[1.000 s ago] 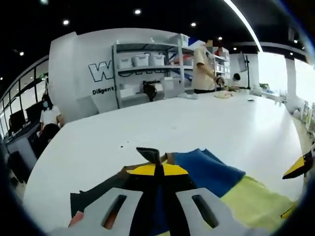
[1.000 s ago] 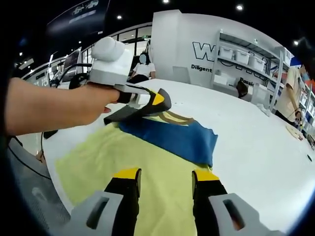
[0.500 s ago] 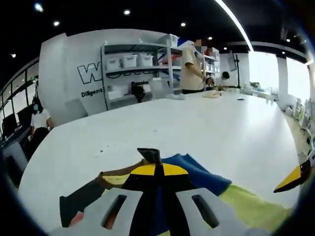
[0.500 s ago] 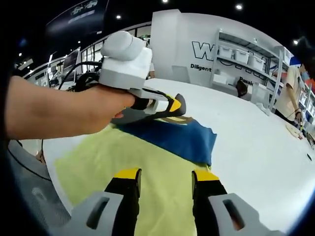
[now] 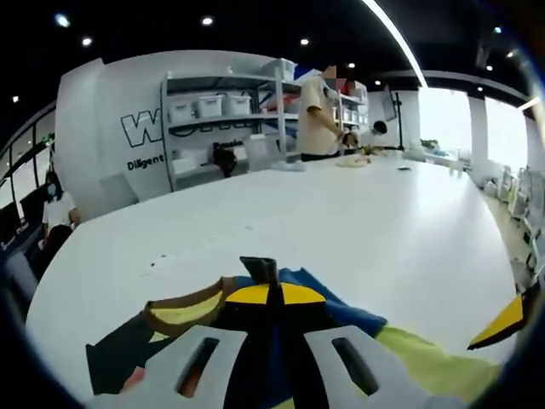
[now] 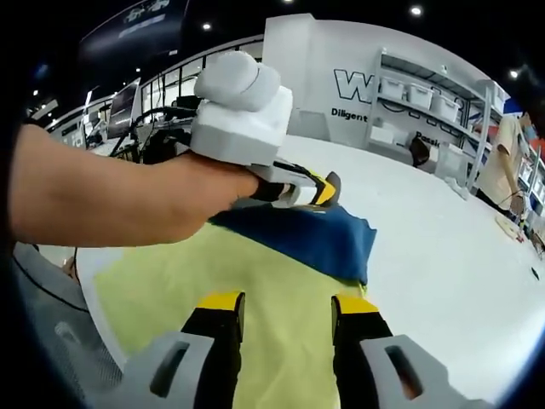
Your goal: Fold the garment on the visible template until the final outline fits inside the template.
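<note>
In the left gripper view, the left gripper [image 5: 267,285] sits at the bottom centre of the frame with its two jaws pressed together, pinching a dark edge of the garment [image 5: 183,315] that rises as a small black tip above the yellow pads. The garment spreads low across the frame: a dark panel with a brown-edged collar at lower left, a blue part just right of the jaws, and a pale yellow stretch toward the lower right. It lies on a broad white table [image 5: 341,213] that takes up the middle of the frame. At the far right edge, a yellow-and-black tip of the right gripper [image 5: 498,324] pokes in. At the upper centre, a person [image 5: 315,119] stands beside white shelving [image 5: 221,119] that holds bins. In the right gripper view, the right gripper [image 6: 285,315] rises from the bottom centre with its jaws spread apart and nothing between them, hovering over the yellow cloth. A hand [image 6: 145,200] reaches in from the left of the frame, carrying the left gripper, whose white body and yellow-tipped jaws sit at the centre, clamped on the fabric where the blue part meets the yellow. The blue part lies folded over the yellow, toward the centre right, on the white table.
</note>
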`<state>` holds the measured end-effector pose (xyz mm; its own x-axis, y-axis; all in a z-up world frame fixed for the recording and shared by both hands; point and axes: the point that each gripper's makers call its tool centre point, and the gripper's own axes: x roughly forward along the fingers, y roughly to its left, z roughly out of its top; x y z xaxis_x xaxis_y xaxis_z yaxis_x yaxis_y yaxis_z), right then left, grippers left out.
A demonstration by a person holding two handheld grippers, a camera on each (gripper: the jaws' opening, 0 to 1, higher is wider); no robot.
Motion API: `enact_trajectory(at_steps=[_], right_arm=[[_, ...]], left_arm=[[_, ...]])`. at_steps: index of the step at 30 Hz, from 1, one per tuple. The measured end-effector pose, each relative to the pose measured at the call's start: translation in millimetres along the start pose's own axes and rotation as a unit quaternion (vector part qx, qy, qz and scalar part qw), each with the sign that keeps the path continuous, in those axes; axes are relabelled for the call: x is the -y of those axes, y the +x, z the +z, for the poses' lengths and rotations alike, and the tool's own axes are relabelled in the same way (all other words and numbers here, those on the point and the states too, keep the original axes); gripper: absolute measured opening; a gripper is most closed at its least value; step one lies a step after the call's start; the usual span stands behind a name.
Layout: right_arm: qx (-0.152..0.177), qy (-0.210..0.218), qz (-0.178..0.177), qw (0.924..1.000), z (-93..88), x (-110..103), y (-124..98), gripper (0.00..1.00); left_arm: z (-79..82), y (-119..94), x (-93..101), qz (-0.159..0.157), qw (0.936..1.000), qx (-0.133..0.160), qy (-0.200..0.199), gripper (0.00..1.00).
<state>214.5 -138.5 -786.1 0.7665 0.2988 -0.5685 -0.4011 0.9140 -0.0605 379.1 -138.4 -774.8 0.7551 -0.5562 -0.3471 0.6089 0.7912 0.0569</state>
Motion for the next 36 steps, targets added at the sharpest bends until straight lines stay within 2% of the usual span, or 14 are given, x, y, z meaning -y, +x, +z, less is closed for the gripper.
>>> enact_trajectory(at_steps=[3,7,10,21,25,30,36], right_arm=[[-0.001,0.001,0.001,1.0,-0.8,0.3,0.6,0.38],[-0.003,0.0,0.002,1.0,-1.0,-0.7,1.5,0.38],[-0.006,-0.001,0.004,1.0,-2.3,-1.7,2.1,0.38],[-0.011,-0.002,0.005,0.9999,-4.4,-2.9,2.9,0.38],[-0.012,0.0,0.004,0.9999,-4.7,-1.8,3.6,0.38],[-0.014,0.002,0.005,0.9999,-5.9,-1.3,4.5,0.38],[-0.015,0.003,0.003,0.9999,-6.6,-0.5,5.2,0.38]], left_arm=[[-2.3,4.9,3.7,-0.004,0.9999,-0.005,0.011,0.0],[-17.7,10.1,4.1,-0.004,0.9995,-0.028,0.012,0.0],[-30.2,12.7,10.0,-0.011,0.9983,-0.045,0.035,0.0],[-45.8,21.7,21.9,-0.03,0.9965,-0.065,0.044,0.0],[-53.5,23.4,30.5,-0.047,0.9945,-0.079,0.051,0.0],[-53.7,23.2,40.5,-0.061,0.9932,-0.076,0.063,0.06],[-56.2,25.3,49.1,-0.084,0.9919,-0.079,0.054,0.16]])
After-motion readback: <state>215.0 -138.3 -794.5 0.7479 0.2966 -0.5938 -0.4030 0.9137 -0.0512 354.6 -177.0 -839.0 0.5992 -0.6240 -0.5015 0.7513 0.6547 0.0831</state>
